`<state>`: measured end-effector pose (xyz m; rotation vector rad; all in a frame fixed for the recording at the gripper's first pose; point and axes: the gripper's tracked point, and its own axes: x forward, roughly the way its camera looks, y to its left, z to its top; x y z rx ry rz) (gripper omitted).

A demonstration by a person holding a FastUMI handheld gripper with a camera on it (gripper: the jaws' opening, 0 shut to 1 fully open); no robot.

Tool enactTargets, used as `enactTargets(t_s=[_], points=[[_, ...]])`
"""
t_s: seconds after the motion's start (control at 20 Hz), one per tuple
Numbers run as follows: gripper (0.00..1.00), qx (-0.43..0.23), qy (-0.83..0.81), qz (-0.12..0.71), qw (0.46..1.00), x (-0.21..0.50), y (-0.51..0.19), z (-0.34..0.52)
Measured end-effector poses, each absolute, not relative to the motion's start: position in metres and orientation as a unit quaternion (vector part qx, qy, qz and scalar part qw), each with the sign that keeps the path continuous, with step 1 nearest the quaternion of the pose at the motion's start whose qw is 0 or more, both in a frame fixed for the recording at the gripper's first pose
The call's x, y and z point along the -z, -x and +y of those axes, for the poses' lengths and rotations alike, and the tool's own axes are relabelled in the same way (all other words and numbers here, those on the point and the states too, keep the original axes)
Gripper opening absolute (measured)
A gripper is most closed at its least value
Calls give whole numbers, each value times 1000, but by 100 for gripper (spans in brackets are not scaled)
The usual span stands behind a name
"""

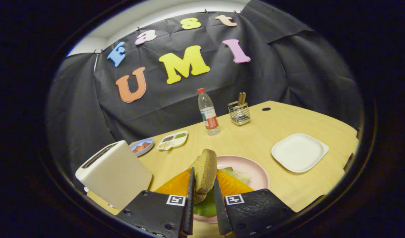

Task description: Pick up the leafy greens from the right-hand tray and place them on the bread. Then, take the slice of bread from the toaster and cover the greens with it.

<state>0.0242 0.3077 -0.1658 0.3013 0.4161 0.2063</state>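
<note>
i have the gripper pinched narrow on the bread, held edge-up over the greens on the plate; toaster at 9 o'clock. released tilted, it could topple off the greens.

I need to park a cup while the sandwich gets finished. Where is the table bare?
Bare wood lies between the pink plate, the bottle and the white plate. It is crowded by the toaster and small dishes, and where the gripper holds the bread above the greens.
</note>
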Motion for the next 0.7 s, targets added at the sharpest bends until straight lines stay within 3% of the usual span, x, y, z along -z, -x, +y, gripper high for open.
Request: enactTargets(t_s=[0.45,0.7], points=[[66,-85,-142,217,962,181,-37,267],[88,-75,-107,163,978,140,-40,234]])
